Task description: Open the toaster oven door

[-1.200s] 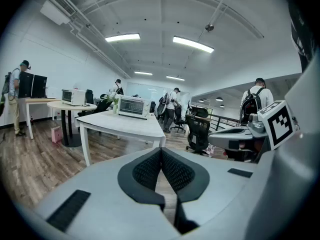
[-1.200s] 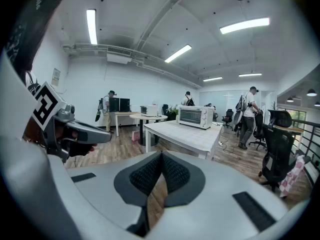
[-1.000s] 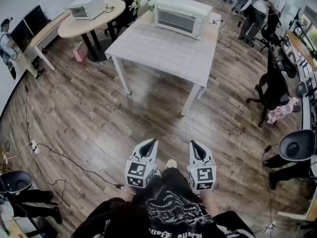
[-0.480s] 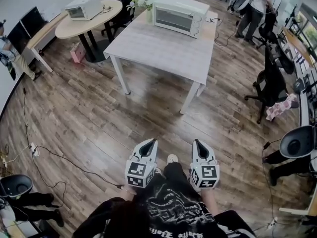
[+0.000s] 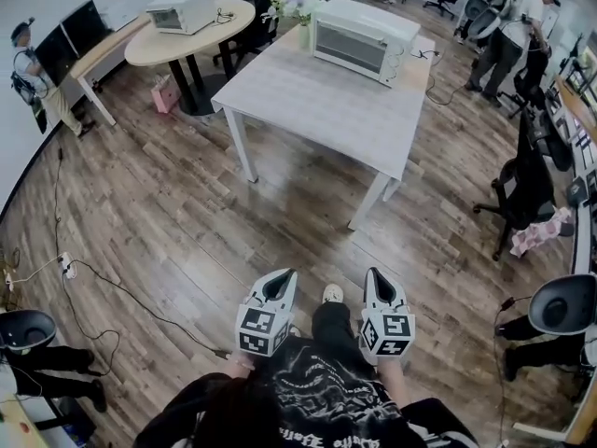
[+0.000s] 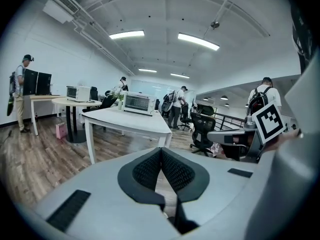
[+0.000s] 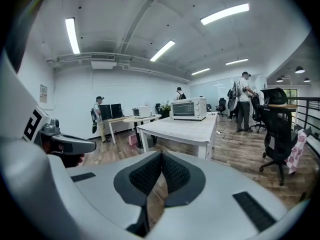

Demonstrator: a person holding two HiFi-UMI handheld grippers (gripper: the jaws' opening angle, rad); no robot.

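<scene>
A white toaster oven (image 5: 365, 38) stands at the far end of a white rectangular table (image 5: 326, 110), its glass door closed; it also shows small and far in the left gripper view (image 6: 138, 103) and in the right gripper view (image 7: 188, 108). My left gripper (image 5: 282, 281) and right gripper (image 5: 376, 283) hang side by side close to my body, over the wooden floor, well short of the table. Both are shut with nothing between the pads (image 6: 161, 165) (image 7: 160, 170).
A round table (image 5: 191, 40) with a second white oven (image 5: 181, 10) stands at the back left. Office chairs (image 5: 527, 180) and desks line the right side. People stand at the far left (image 5: 33, 73) and far right (image 5: 504, 35). Cables (image 5: 112, 292) trail over the floor at the left.
The table and oven have shifted rightward and slightly lower in the head view as I turn and walk. Both grippers have kept together, drifting a little lower and right in the picture, still shut.
</scene>
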